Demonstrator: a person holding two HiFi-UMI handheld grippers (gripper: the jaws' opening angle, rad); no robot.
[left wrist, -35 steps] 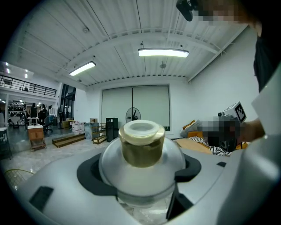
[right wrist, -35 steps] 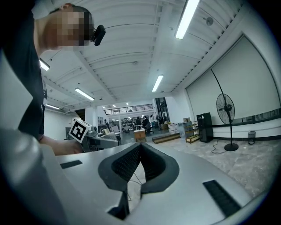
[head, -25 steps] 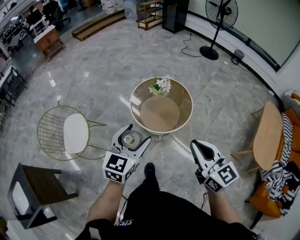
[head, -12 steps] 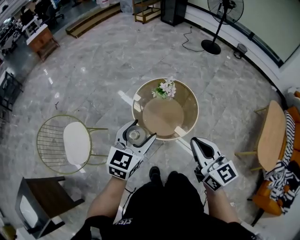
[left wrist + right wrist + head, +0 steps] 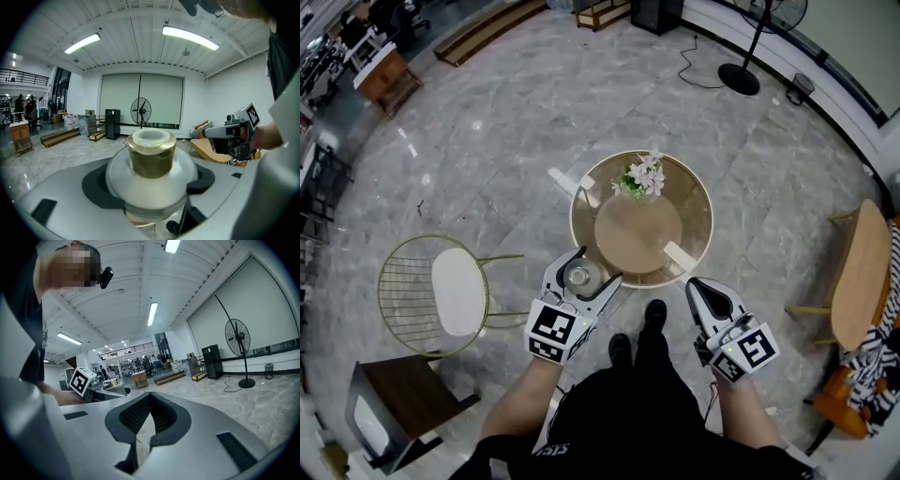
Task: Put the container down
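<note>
In the head view my left gripper [image 5: 591, 268] is shut on a small clear glass container [image 5: 577, 277] with a golden neck. It hovers just over the near left rim of a round glass-topped table [image 5: 698, 202]. The left gripper view shows the container [image 5: 150, 157] upright between the jaws. A bunch of white and pink flowers [image 5: 642, 176] stands at the table's far side. My right gripper [image 5: 695, 285] is shut and holds nothing, below the table's near right rim. Its ribbed pads [image 5: 136, 413] meet with nothing between them.
A gold wire chair [image 5: 455, 291] with a white seat stands to the left, and a dark wooden chair [image 5: 389, 394] nearer left. A wooden side table [image 5: 862, 277] is at the right. A standing fan [image 5: 742, 75] is far back. The person's feet [image 5: 654, 314] are close to the table.
The person has stepped up to the round table. The left gripper has carried the container from over the floor to the table's near left rim. The right gripper stays shut.
</note>
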